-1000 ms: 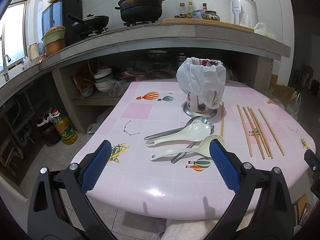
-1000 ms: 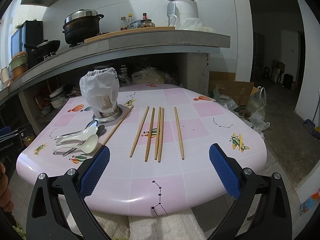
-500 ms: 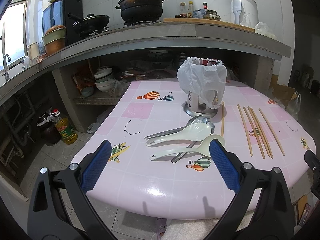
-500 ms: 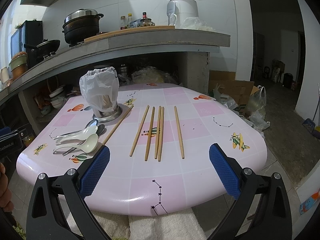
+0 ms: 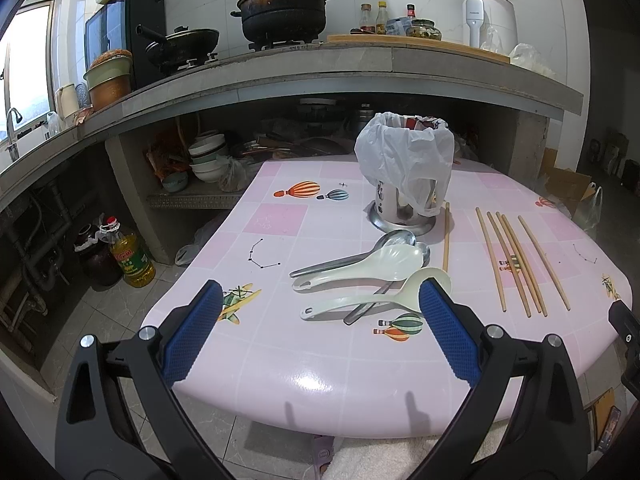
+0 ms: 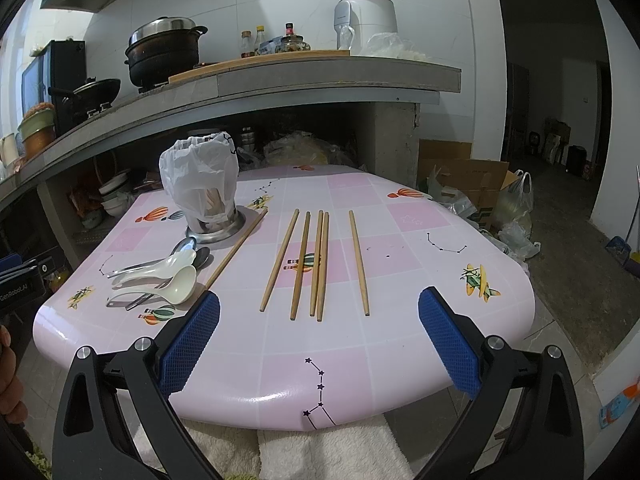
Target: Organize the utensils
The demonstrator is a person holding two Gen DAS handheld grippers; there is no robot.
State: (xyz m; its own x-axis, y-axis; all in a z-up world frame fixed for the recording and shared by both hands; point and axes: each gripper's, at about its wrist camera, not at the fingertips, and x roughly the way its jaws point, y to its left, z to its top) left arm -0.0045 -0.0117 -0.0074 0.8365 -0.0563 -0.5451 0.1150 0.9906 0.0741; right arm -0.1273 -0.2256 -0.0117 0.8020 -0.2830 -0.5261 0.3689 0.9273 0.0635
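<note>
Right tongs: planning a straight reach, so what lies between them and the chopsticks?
Only bare pink table, seen in the right wrist view, separates the open right tongs from the chopsticks.

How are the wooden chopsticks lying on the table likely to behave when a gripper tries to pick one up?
The chopsticks look thin, rigid and light, so probably easy to lift. Being slender and flat on the glossy table, one may roll or slide away from the open right gripper.
</note>
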